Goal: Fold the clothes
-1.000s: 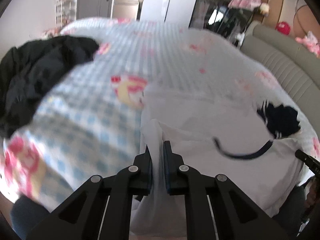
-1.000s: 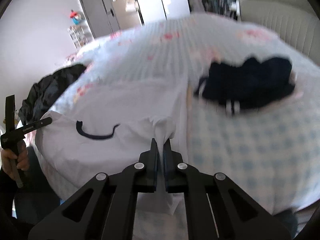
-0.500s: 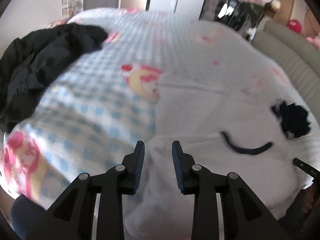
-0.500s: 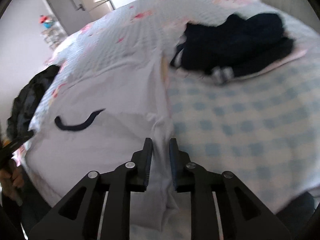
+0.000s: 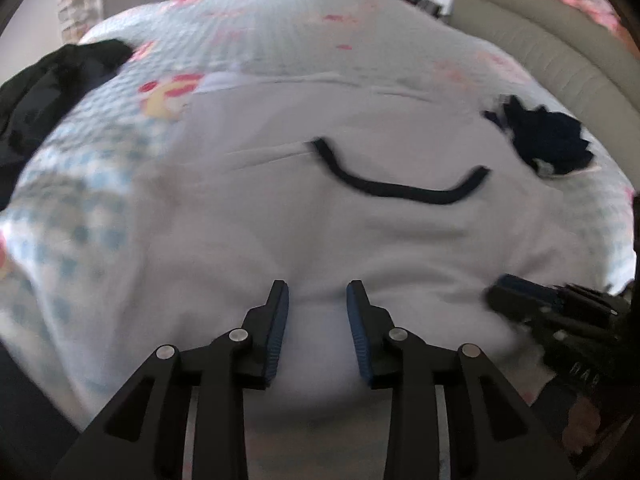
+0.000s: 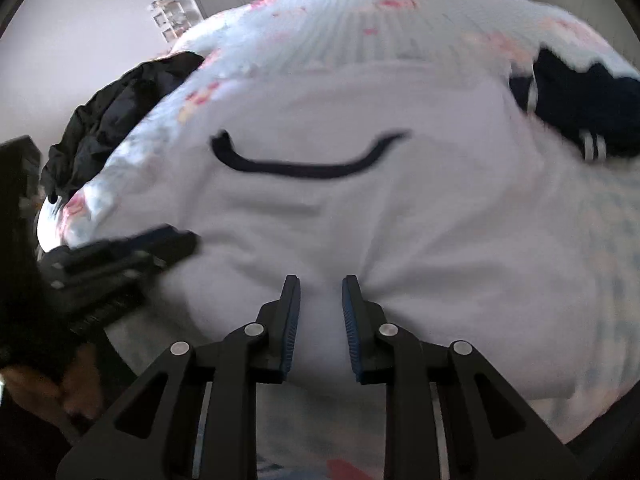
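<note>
A white T-shirt [image 5: 360, 128] with a dark navy collar [image 5: 396, 188] lies spread flat on the bed, collar toward me; it also shows in the right wrist view [image 6: 380, 120]. My left gripper [image 5: 318, 290] is open and empty over the shirt's near edge. My right gripper [image 6: 320, 284] is open and empty over the same near edge, to the right of the left one. Each gripper shows at the side of the other's view: the right gripper [image 5: 560, 312], the left gripper [image 6: 112, 264].
The bed has a blue-checked cover [image 5: 80, 200] with pink prints. A black garment pile [image 5: 48, 92] lies at the left. A folded navy garment [image 5: 548, 140] lies at the right, by a padded headboard [image 5: 560, 52]. Cupboards stand behind.
Both grippers have opened and let go of the white shirt. The shirt now lies flat, and both grippers have moved toward the middle of its near edge.
</note>
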`<state>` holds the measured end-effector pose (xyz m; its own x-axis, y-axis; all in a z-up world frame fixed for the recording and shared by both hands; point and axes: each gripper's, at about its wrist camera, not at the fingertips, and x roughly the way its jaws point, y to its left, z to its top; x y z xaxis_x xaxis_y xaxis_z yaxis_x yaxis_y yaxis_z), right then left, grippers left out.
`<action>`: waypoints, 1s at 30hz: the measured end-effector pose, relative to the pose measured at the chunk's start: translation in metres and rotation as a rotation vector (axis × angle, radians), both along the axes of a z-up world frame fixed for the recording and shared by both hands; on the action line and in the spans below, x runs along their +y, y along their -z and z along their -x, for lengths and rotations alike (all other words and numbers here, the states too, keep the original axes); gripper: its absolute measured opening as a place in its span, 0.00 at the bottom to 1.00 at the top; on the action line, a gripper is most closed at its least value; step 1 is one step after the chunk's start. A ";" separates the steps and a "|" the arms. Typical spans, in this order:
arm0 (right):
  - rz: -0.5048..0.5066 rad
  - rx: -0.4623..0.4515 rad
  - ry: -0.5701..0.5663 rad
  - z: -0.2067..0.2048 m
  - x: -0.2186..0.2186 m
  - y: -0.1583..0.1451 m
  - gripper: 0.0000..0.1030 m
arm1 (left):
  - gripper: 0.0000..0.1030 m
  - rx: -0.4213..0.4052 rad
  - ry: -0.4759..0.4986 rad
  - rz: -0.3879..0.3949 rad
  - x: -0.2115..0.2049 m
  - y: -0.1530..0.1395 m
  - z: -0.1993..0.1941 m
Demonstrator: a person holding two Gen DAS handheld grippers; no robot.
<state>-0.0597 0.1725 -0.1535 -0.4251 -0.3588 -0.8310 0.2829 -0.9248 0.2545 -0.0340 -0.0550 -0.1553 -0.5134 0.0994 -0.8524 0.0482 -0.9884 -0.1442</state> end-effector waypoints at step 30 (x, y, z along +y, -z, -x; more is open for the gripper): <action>-0.112 0.016 0.198 -0.031 0.069 -0.016 0.00 | 0.10 -0.050 -0.286 -0.181 -0.080 -0.022 -0.058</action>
